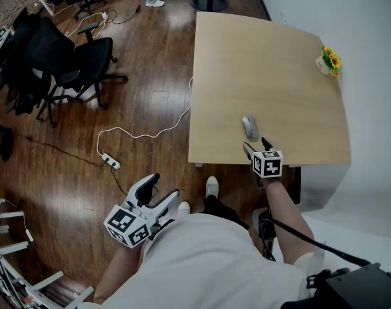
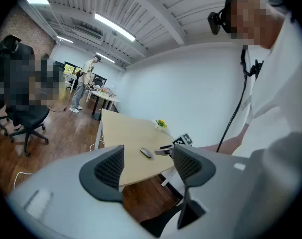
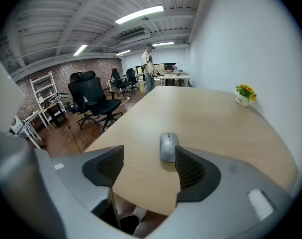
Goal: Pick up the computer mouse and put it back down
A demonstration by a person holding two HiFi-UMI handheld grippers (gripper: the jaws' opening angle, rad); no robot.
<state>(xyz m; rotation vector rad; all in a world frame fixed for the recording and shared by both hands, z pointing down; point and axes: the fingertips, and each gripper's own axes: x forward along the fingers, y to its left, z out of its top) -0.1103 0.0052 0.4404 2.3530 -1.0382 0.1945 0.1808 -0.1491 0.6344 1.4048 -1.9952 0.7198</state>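
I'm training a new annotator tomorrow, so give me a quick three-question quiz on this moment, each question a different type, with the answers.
1. True or false: the right gripper is shut on the computer mouse.
2. Multiple choice: relative to the table, the left gripper is A) over it; B) off it, above the floor; C) resting on it beside the mouse.
3. Short answer: what stands near the table's right edge, far from the person?
Key: 1 false: its jaws are apart, and the mouse lies on the table just ahead of them. 2 B. 3 a small pot of yellow flowers.
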